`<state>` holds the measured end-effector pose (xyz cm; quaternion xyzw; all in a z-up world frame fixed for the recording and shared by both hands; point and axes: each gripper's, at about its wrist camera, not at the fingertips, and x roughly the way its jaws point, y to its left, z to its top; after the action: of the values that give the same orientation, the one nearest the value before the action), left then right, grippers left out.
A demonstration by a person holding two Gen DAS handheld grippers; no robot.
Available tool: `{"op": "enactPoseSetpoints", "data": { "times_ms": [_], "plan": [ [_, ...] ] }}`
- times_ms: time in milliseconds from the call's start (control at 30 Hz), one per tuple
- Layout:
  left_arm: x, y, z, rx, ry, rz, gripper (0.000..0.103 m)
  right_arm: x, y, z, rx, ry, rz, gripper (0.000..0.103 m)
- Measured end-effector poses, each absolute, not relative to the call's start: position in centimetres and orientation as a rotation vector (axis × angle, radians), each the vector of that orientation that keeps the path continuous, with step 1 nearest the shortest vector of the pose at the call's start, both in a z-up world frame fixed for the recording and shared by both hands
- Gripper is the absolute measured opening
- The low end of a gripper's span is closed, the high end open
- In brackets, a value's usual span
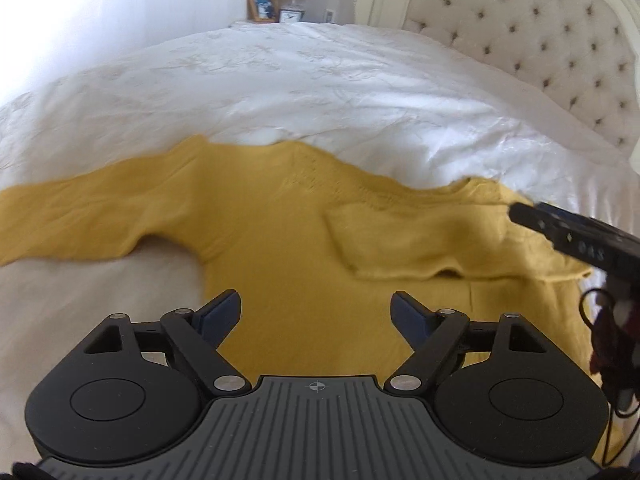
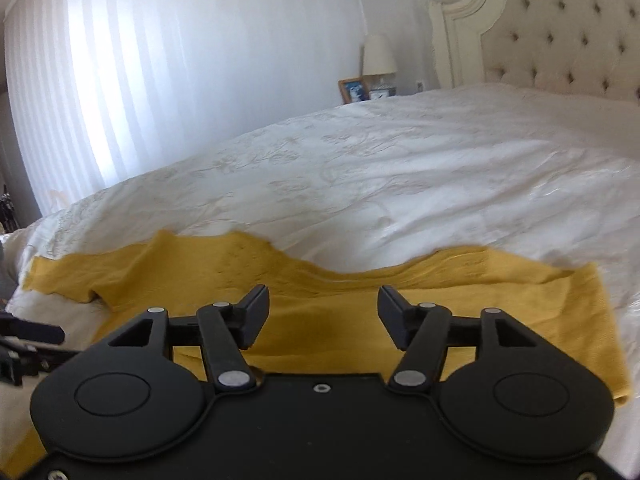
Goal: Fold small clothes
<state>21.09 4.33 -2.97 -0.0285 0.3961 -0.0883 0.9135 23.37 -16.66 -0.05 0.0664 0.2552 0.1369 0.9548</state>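
Mustard-yellow knit sweater [image 1: 280, 216]: soft, matt, fuzzy cloth. White embroidered bedspread [image 1: 320, 80]: smooth fabric, faint sheen. Cream tufted headboard [image 1: 540, 28]: buttoned upholstery. Left gripper [image 1: 316, 312]: matt black plastic, bright metal rivets, ribbed grey base.

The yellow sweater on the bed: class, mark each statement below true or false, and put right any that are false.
1. The yellow sweater lies spread on a white bedspread. True.
2. The left gripper is shut on the sweater. False: it is open, with nothing between its fingers.
3. One sleeve is folded over the sweater's body. True.
4. The right gripper is holding a sleeve. False: it is open and empty above the sweater.
5. A lamp and a picture frame stand beside the bed. True.
6. The headboard is bare dark wood. False: it is pale, padded and buttoned.
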Motion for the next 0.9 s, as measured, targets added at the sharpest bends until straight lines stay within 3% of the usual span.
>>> {"op": "enactPoseSetpoints", "data": {
  "times_ms": [233, 567, 667, 700, 733, 900],
  "plan": [
    [25.8, 0.9, -4.5, -0.029, 0.858, -0.221, 0.07, 23.5, -21.1, -1.4, 0.061, 0.444, 0.167, 0.065],
    [29.1, 0.4, -7.2, -0.113, 0.938, -0.174, 0.056, 24.2, -25.7, -1.2, 0.218, 0.401, 0.171, 0.068],
    [29.5, -0.2, -7.2, -0.107, 0.936, -0.162, 0.038, 24.5, -26.4, -1.2, 0.253, 0.411, 0.151, 0.068],
    [29.5, -0.4, -7.1, -0.096, 0.93, -0.164, 0.019, 24.6, -26.6, -1.2, 0.265, 0.407, 0.147, 0.068],
    [29.6, -0.7, -7.0, -0.083, 0.928, -0.167, 0.011, 24.5, -26.8, -1.1, 0.271, 0.405, 0.142, 0.068],
    [29.0, -2.1, -4.5, 0.036, 0.841, -0.139, 0.007, 24.4, -27.6, -1.0, 0.281, 0.411, 0.109, 0.068]
  ]
}}
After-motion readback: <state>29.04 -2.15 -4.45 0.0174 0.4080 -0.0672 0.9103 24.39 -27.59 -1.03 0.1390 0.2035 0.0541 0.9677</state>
